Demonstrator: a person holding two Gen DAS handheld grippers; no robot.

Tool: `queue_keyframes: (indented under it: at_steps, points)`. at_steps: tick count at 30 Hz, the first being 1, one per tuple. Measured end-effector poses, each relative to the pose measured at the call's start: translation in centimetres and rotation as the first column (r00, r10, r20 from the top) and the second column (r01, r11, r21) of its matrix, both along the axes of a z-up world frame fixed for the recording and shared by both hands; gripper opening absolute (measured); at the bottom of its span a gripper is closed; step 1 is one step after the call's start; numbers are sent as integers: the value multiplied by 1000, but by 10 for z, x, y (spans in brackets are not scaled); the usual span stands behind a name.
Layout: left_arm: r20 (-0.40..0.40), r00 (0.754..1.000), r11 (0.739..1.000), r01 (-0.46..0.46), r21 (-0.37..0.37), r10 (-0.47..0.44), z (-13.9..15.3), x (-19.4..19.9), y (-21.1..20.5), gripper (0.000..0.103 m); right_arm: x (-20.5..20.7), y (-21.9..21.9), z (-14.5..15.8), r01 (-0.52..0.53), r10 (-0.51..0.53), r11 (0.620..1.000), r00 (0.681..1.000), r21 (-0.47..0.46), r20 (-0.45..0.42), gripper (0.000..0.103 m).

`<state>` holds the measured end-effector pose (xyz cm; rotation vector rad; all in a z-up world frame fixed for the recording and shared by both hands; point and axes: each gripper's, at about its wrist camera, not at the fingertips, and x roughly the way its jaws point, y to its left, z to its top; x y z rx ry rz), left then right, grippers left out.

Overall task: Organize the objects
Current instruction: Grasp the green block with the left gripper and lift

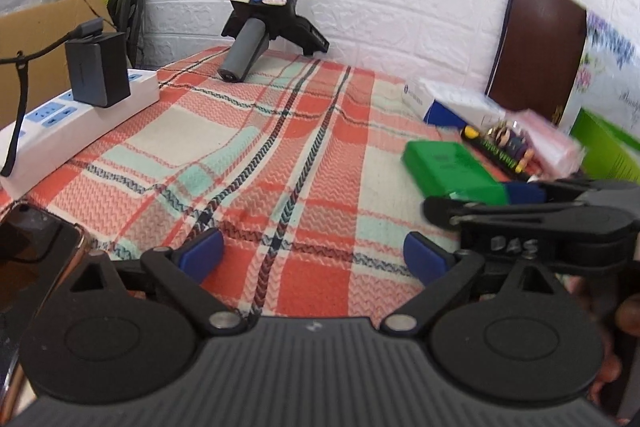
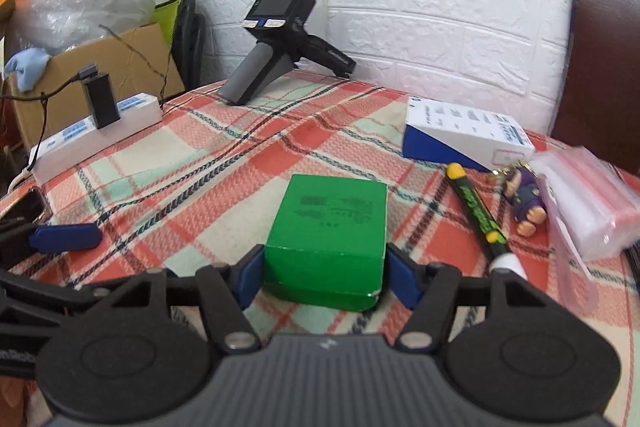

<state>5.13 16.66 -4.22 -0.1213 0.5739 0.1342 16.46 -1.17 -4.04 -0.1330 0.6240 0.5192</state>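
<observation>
A green box (image 2: 330, 227) lies on the plaid cloth (image 2: 200, 163), between the blue pads of my right gripper (image 2: 326, 277), which is shut on its near end. The box also shows in the left wrist view (image 1: 448, 167), with the right gripper (image 1: 520, 203) on it. My left gripper (image 1: 314, 257) is open and empty above the cloth (image 1: 256, 155). Right of the box lie a black-and-yellow pen (image 2: 478, 213), a purple figure keychain (image 2: 524, 197), a clear pouch with red trim (image 2: 588, 203) and a white-and-blue box (image 2: 460, 131).
A white power strip (image 1: 76, 131) with a black charger (image 1: 98, 67) lies at the left edge. A black handheld device (image 1: 264, 15) stands at the back by the white wall. A brown board (image 1: 536, 47) leans at right. A phone (image 1: 36, 247) lies near left.
</observation>
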Motion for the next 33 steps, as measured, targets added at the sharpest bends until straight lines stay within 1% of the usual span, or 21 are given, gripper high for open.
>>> queue_keyframes:
  at_steps: [2,3,7,11,14,18,19,21,22,23,24,25,27,29,30,31,33]
  points:
    - [-32,999,997,6,79,-3,-1,3,-11,101,-2,-10,1,23,-23,1000,1000,12,-10,62]
    - [-40,999,995,7,102,-3,-1,3,-14,101,-4,-16,1,31,-31,999,999,11,-13,62]
    - [-52,999,993,-7,117,13,-2,1,-15,103,-17,-39,1,42,-42,999,999,-23,0,63]
    - [-57,998,992,-16,129,23,-2,0,-18,103,-39,-71,1,78,-78,997,997,-30,0,63]
    - [-60,998,994,-9,111,16,-1,-1,-16,103,-61,-95,2,114,-113,992,993,-45,27,63]
    - [-83,996,992,-12,122,22,2,-5,-23,103,-85,-133,3,203,-200,978,978,-51,57,64]
    - [-91,996,994,-7,108,17,4,-4,-26,103,-90,-143,3,231,-227,972,972,-54,66,64]
    - [-86,995,998,50,48,-46,10,-4,-37,99,-97,-162,4,287,-282,957,956,-51,80,66]
    - [-82,992,995,97,16,-95,13,-3,-47,92,-101,-173,5,313,-309,949,947,-37,81,69]
    - [-83,986,989,146,-14,-146,15,0,-60,89,-106,-184,6,332,-330,943,941,-10,78,83]
    - [-84,976,979,196,-53,-200,18,4,-73,88,-110,-194,7,344,-345,939,936,17,67,90]
    - [-88,963,965,245,-98,-253,21,8,-87,86,-114,-204,8,351,-353,936,934,41,62,94]
    - [-107,931,927,325,-189,-349,24,19,-115,85,-124,-216,9,366,-369,929,927,57,71,94]
    - [-123,889,877,399,-267,-442,26,28,-142,84,-130,-221,8,367,-369,929,925,44,84,94]
    - [-129,867,855,431,-288,-480,26,31,-154,84,-133,-223,9,360,-363,932,927,44,90,94]
    - [-136,851,840,454,-296,-507,27,35,-166,84,-134,-221,9,352,-355,935,930,44,95,93]
    - [-150,827,820,479,-314,-541,25,39,-187,84,-134,-219,10,324,-325,946,940,26,105,93]
